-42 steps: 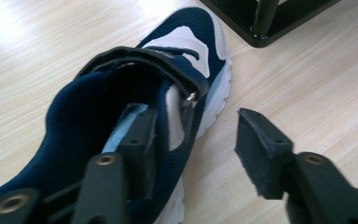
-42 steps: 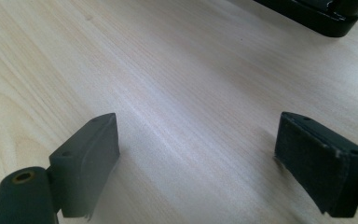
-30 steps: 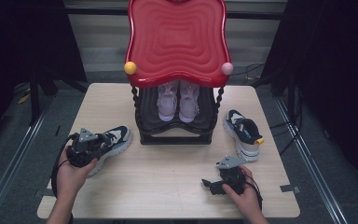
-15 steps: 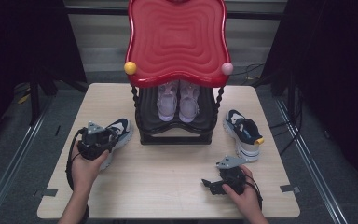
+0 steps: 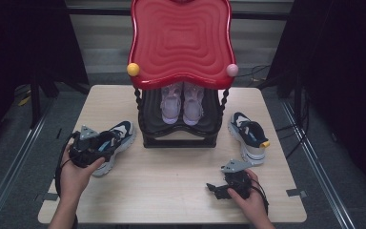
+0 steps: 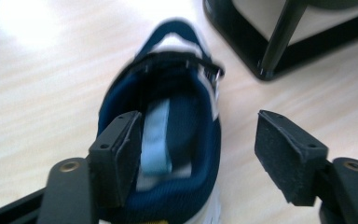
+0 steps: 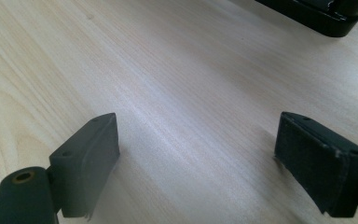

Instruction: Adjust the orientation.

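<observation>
— Sneaker (image 6: 168,135) at the left tongs (image 6: 200,158): what does it look like?

— Navy lining, a pale blue insole, a white and navy upper and a thick white sole. It lies on the counter (image 5: 171,181), toe pointing toward the black rack (image 5: 181,131) under the red top (image 5: 181,40), just left of the rack's base.

— And where does it sit against those tongs?

— The left tongs are spread; their jaws have just been opening. In the left gripper view one jaw stands inside the shoe's opening, beside the insole, and the other stands outside over bare wood, so the shoe's side wall lies between them. The outer pad is clear of it; whether the inner one touches the lining I cannot tell.

— The right tongs (image 7: 198,154)?

— Spread wide over bare counter near the front edge, with nothing between them. A matching sneaker (image 5: 249,136) lies beyond them, just right of the rack. A pale pink pair (image 5: 182,102) stands on the rack's shelf.
</observation>
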A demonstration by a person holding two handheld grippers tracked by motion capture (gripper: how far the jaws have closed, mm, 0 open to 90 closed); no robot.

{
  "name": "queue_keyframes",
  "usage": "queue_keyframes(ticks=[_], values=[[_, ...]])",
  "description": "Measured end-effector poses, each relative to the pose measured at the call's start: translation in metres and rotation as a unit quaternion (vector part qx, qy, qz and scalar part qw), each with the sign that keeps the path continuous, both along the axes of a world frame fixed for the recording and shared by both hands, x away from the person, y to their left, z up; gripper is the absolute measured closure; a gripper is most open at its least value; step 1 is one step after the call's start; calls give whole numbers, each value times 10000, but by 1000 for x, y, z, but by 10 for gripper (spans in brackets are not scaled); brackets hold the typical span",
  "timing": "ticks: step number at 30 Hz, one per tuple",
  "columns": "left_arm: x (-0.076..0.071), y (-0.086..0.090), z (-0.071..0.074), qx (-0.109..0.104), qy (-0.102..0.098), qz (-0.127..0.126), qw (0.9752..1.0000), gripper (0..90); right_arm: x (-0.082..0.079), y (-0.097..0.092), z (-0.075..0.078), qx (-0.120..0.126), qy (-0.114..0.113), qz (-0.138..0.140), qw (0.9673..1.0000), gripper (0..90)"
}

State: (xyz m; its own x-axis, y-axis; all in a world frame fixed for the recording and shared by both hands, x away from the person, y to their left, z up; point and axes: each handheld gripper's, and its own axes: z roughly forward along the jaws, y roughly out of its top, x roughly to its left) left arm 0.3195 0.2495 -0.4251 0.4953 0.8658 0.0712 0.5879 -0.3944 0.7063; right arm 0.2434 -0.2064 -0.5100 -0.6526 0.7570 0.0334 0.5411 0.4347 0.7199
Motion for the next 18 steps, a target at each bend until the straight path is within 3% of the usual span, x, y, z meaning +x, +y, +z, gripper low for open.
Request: queue_keyframes(ticks=[2, 6, 14, 18], values=[[-2, 0, 0, 39, 14, -45, 10000, 333, 0, 0, 0, 7, -1, 5, 10000, 130], [-5, -3, 0, -164, 106, -154, 9997, 326, 0, 0, 0, -7, -7, -13, 10000, 129], [-3, -11, -6, -65, 270, -345, 9990, 382, 0, 0, 0, -10, -15, -4, 10000, 129], [-1, -14, -7, 61, 236, -385, 9990, 448, 0, 0, 0, -6, -13, -6, 10000, 130]])
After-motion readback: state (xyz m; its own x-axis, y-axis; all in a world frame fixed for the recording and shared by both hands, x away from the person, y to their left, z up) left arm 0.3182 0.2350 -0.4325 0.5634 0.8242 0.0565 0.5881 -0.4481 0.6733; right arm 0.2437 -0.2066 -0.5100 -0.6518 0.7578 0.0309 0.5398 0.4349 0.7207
